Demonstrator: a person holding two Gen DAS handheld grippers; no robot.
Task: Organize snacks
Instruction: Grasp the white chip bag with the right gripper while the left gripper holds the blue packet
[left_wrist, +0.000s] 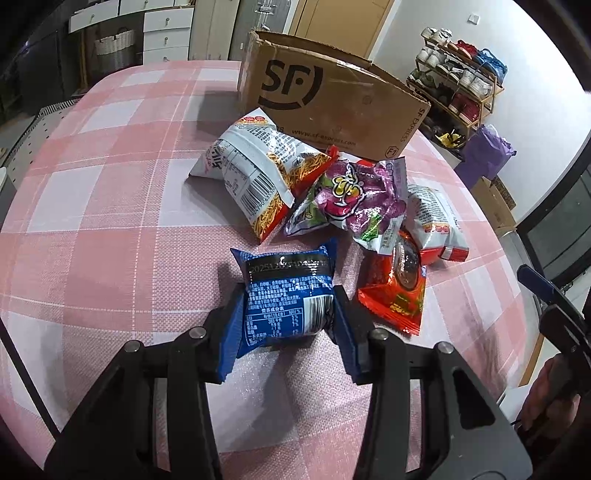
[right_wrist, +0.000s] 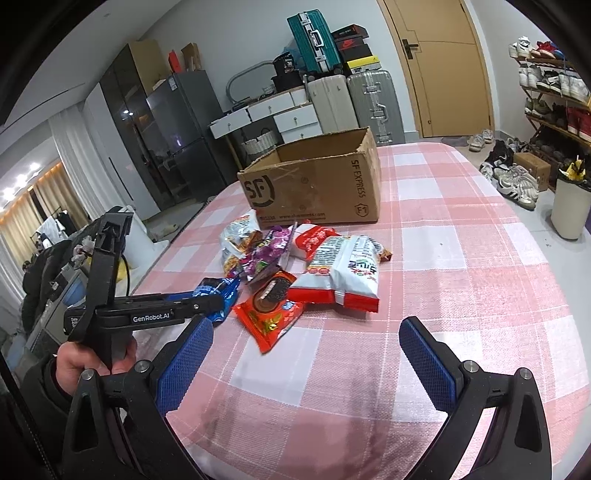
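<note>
While your left gripper (left_wrist: 290, 306) clamps the blue snack packet (left_wrist: 286, 295) on the pink checked tablecloth (left_wrist: 110, 206), your right gripper (right_wrist: 306, 354) hangs spread wide, holding nothing. Beyond lie an orange cookie packet (left_wrist: 397, 291), a purple packet (left_wrist: 354, 195) and white bags (one (left_wrist: 258, 166) leaning), before the cardboard box (left_wrist: 332, 99).

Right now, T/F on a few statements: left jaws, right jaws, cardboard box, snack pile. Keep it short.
1. The left gripper has its jaws shut on the blue snack packet. True.
2. The right gripper holds the orange cookie packet. False: its jaws stand open and empty.
3. The brown cardboard box lies tipped on its side. False: it stands upright, top open.
4. The purple snack packet lies in the pile on the pink checked tablecloth. True.
</note>
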